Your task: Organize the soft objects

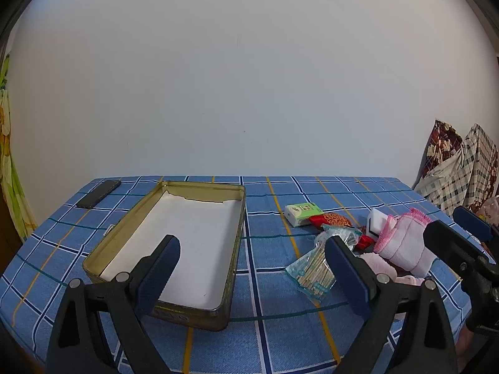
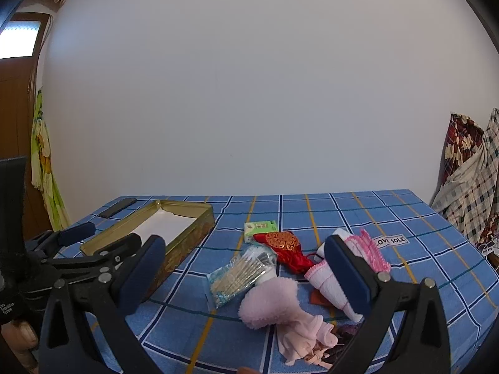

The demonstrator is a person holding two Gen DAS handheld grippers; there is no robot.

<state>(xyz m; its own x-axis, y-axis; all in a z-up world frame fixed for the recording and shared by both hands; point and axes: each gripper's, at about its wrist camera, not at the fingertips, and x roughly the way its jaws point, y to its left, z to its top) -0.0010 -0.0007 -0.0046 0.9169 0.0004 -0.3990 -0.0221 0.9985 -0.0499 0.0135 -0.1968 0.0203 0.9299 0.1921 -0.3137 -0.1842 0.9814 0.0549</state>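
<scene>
An open gold tin box (image 1: 232,251) with a white bottom lies on the blue checked cloth; it shows at the left in the right wrist view (image 2: 190,237). To its right lie a fluffy pink item (image 2: 268,302), a pink-edged white cloth (image 2: 327,280) (image 1: 402,243), a red embroidered pouch (image 2: 285,246) (image 1: 335,219), a bag of cotton swabs (image 2: 240,272) (image 1: 313,272) and a green tissue pack (image 2: 260,229) (image 1: 301,213). My left gripper (image 1: 252,268) is open and empty above the tin's near right corner. My right gripper (image 2: 246,274) is open and empty above the pile.
A black phone (image 1: 98,198) lies at the table's far left corner. A white wall stands behind the table. Patterned fabrics (image 2: 467,180) hang at the right, a green floral cloth (image 2: 43,162) at the left. A white label (image 2: 391,240) is on the cloth.
</scene>
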